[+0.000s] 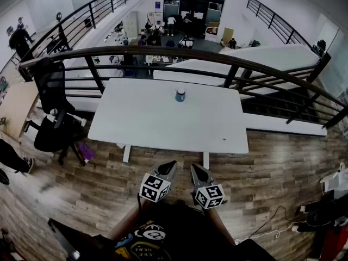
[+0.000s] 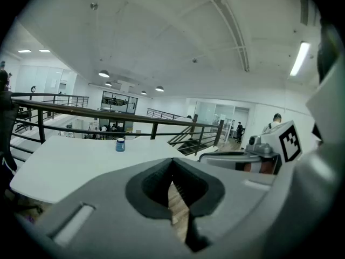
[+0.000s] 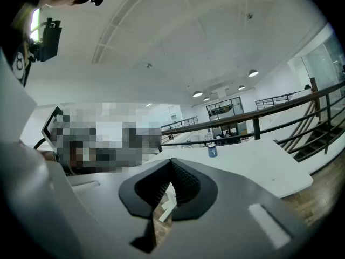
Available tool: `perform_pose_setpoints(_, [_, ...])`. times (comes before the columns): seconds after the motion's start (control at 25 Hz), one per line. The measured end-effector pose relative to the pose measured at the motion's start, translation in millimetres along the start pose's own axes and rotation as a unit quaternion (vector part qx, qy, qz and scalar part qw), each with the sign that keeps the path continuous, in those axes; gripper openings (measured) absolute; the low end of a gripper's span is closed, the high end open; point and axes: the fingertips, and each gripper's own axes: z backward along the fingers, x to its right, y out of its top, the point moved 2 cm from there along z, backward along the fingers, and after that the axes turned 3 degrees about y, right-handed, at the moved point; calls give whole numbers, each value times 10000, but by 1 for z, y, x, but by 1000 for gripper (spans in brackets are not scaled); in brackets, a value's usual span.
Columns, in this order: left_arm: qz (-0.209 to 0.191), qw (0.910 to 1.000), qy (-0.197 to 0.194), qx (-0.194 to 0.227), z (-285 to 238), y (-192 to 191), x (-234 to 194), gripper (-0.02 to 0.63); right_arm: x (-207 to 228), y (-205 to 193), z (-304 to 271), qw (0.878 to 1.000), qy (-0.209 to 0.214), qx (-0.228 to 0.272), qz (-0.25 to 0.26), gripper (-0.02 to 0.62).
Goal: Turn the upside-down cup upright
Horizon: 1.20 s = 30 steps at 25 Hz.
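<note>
A small blue cup (image 1: 180, 95) stands on the far middle of the white table (image 1: 152, 124), close to the railing. It also shows far off as a blue cup (image 2: 120, 144) in the left gripper view and a blue cup (image 3: 212, 151) in the right gripper view. Whether its mouth faces up or down I cannot tell at this distance. My left gripper (image 1: 172, 164) and right gripper (image 1: 192, 167) hover side by side over the wooden floor, short of the table's near edge. Both are shut with nothing between the jaws.
A black office chair (image 1: 54, 118) stands at the table's left end. A dark metal railing (image 1: 163, 53) runs behind the table, with a lower floor beyond. Cables and boxes (image 1: 326, 200) lie on the wooden floor at the right.
</note>
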Motion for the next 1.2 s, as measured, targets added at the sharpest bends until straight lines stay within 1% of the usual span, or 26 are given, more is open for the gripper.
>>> perform_pose_setpoints(0.24, [49,9999,-3,-112,7,-10,4,5,-6,-6,6,9999,-24,-102,-56,-2])
perform_pose_setpoints(0.52, [-32,10000,-26,-56,7,-9,7,5,-10,-2,4,9999,54,-101,-11,-2])
perform_pose_setpoints(0.6, [-26,9999,-47,-130,9,-11,6,5,-12,-4,2,9997,87,-156,-150,-2])
perform_pose_setpoints(0.68, [-14,9998,-84,-186,12,-13,1,5,-16,-8,-5,9986,243,-184,-433,-2])
perform_pose_setpoints(0.76, [13,9999,-67,-136,16,-12,-5,5,-20,-9,-9,9970,409,-158,-638,-2])
perform_pose_setpoints(0.96, [168,9997,143,-46,29,-15,-24,5,-32,-12,-20,9966,485,-272,-601,-2])
perform_pose_setpoints(1.08, [207,9997,129,-30,36,-18,-30,5,-40,-21,-27,9966,456,-445,-531,-2])
perform_pose_setpoints(1.2, [249,9997,70,-45,42,-23,-35,5,-46,-28,-33,9960,455,-505,-576,-2])
